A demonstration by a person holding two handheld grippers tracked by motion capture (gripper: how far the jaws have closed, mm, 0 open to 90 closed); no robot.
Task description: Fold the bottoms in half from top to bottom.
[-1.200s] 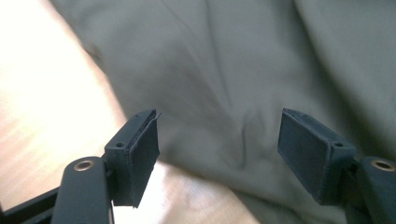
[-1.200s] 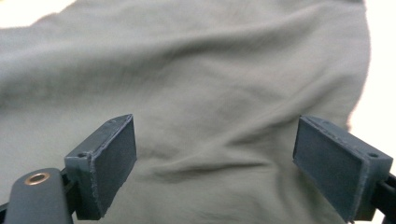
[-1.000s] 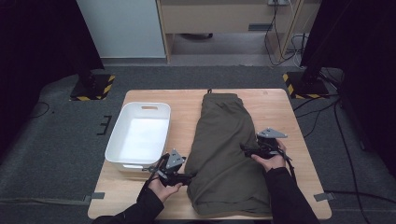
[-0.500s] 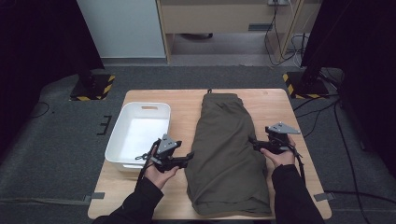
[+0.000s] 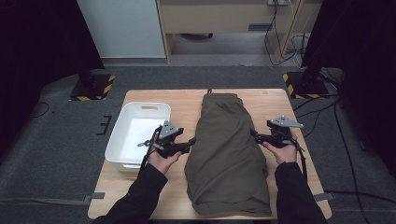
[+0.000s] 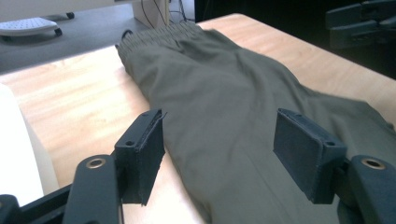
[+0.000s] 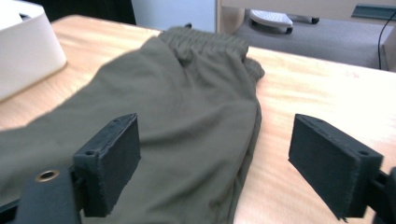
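Observation:
Olive-green trousers (image 5: pixel 229 144) lie folded lengthwise on the wooden table (image 5: pixel 187 105), with the elastic waistband at the far end. My left gripper (image 5: pixel 189 142) hovers by their left edge, pointing right. In the left gripper view its jaws (image 6: pixel 219 135) stand apart over the cloth (image 6: pixel 224 93) with nothing between them. My right gripper (image 5: pixel 256 136) hovers by the right edge, pointing left. In the right gripper view its jaws (image 7: pixel 215 158) are wide over the trousers' edge (image 7: pixel 187 93), gripping nothing. Both pairs of jaws have just been closing slightly.
An empty white tray (image 5: pixel 122 135) stands on the left part of the table, close behind my left hand; its wall (image 7: pixel 23 46) is at the left of the right gripper view. Bare wood lies either side of the trousers. Black stands with striped feet (image 5: pixel 91 88) flank the table's far corners.
Both hands have lifted off the trousers. The left gripper moved farther up the table beside the tray; the right gripper drew outward to the right.

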